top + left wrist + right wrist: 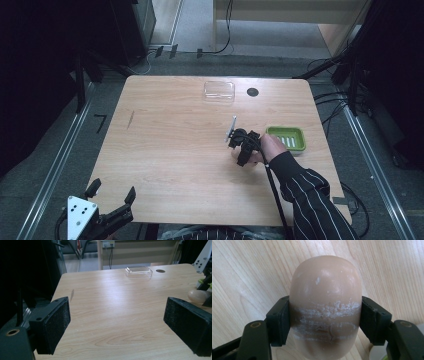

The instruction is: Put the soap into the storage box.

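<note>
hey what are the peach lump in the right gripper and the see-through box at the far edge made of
Peach lump: probably bar soap, matte and waxy, with chalky white scuff bands where the right gripper clamps it. See-through box: likely thin clear plastic, glossy, with the wood grain of the table showing through it.

The high view looks forward and down on the whole table. The left gripper view sits low at the table's 7 o'clock corner, facing toward 1 o'clock, sharing the clear lid at 12 o'clock. The right gripper view looks straight down, close on the soap.
</note>
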`<state>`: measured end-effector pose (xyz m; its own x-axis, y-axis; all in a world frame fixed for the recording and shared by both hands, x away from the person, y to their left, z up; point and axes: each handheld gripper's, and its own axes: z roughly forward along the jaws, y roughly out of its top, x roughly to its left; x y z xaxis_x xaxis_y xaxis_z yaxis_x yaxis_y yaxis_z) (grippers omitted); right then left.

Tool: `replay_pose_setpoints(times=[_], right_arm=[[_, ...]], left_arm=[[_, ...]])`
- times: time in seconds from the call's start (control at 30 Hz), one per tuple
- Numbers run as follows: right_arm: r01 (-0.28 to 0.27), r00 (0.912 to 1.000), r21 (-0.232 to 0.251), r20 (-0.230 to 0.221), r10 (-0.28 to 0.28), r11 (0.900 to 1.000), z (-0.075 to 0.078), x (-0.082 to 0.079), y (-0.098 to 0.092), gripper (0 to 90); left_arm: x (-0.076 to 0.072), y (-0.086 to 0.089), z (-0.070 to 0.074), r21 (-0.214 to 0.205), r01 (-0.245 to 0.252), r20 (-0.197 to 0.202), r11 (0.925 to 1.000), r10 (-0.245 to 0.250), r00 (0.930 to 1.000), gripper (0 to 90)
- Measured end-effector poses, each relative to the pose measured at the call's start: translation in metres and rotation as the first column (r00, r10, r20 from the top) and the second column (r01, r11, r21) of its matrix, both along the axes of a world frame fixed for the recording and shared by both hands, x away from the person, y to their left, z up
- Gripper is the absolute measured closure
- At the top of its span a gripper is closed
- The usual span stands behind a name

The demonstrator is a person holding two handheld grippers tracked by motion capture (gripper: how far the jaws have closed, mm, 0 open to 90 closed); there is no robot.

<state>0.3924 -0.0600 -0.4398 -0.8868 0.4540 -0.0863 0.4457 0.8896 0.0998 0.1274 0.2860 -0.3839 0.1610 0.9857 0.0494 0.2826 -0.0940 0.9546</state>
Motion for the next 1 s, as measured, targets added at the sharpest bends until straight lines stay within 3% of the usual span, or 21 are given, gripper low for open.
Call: replay_pose_setpoints(times=[0.47,1.0], right_arm=[[0.038,0.9992,-0.008,0.015,-0.038,0.9993,0.011,-0.004,-0.028,34.1],[0.041,0.9985,-0.022,0.038,-0.04,0.9989,0.023,-0.007,-0.054,34.1]], left_arm=[[0.0,-0.001,0.0,0.004,0.0,-0.001,1.0,0.0,1.0,7.2],[0.0,-0.001,0.0,0.001,0.001,-0.001,1.0,-0.001,1.0,7.2]])
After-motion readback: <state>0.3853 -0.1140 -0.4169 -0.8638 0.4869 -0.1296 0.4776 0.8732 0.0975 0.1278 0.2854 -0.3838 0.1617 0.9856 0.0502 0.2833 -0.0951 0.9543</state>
